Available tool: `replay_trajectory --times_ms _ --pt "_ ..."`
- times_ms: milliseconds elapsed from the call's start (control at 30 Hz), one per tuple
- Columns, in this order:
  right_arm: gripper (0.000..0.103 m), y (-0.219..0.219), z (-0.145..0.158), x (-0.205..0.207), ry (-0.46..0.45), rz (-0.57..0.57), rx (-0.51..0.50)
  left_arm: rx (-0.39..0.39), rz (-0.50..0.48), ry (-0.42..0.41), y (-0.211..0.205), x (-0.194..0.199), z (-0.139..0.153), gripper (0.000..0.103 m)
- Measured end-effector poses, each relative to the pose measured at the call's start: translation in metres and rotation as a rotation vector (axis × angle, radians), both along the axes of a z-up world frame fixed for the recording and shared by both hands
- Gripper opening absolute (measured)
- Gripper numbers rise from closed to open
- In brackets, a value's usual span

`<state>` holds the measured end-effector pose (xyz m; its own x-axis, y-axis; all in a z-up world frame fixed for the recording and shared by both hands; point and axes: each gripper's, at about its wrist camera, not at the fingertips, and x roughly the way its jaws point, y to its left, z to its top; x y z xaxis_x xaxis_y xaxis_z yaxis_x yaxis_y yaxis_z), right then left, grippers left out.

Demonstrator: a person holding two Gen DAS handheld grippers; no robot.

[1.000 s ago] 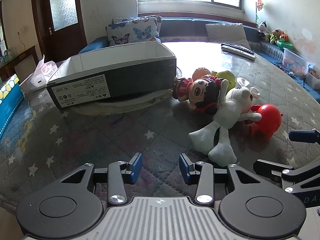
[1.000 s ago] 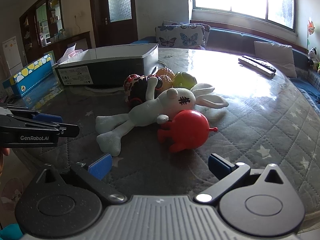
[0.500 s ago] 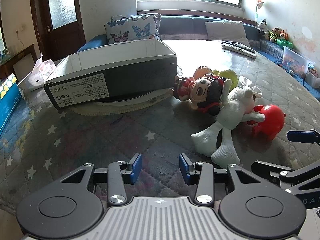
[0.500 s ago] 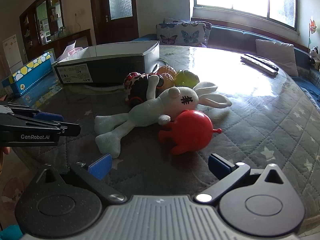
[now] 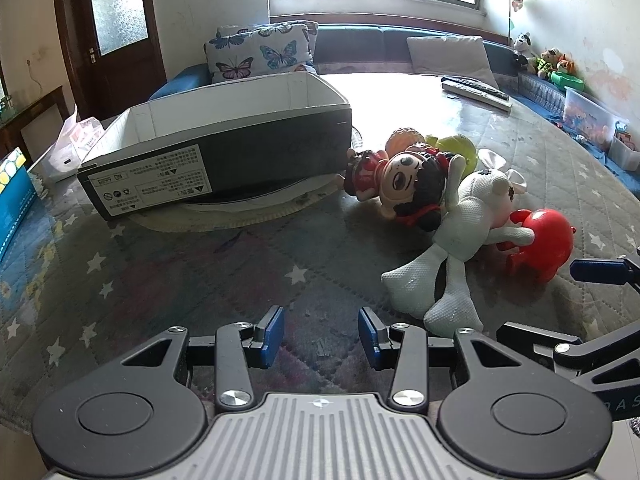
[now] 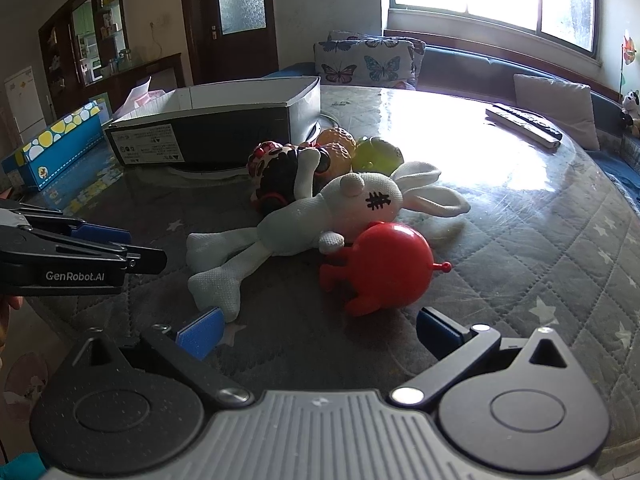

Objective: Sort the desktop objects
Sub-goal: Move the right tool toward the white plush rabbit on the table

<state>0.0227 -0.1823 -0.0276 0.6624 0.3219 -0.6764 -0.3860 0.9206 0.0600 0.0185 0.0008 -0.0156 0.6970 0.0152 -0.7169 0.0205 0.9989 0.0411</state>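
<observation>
Two grippers were held low over a quilted table (image 5: 168,264), neither touching anything. The left gripper (image 5: 321,334) had its blue pads parted over bare cloth. The right gripper (image 6: 316,330) had its fingers spread wide, just short of a red toy (image 6: 386,266). A white rabbit (image 6: 320,220) was sprawled against that toy, with one arm laid on it. Behind the rabbit, a mouse doll (image 5: 404,182), an orange ball (image 6: 338,144) and a green toy (image 6: 378,154) were bunched together. An open box (image 5: 224,148) was set beside the pile, nothing visible inside.
</observation>
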Motion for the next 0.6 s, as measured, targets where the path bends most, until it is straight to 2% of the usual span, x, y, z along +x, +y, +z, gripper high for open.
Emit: replay_trajectory --times_ms 600 --pt "0.103 0.003 0.002 0.01 0.013 -0.005 -0.001 0.009 -0.026 0.02 0.003 0.012 0.002 0.043"
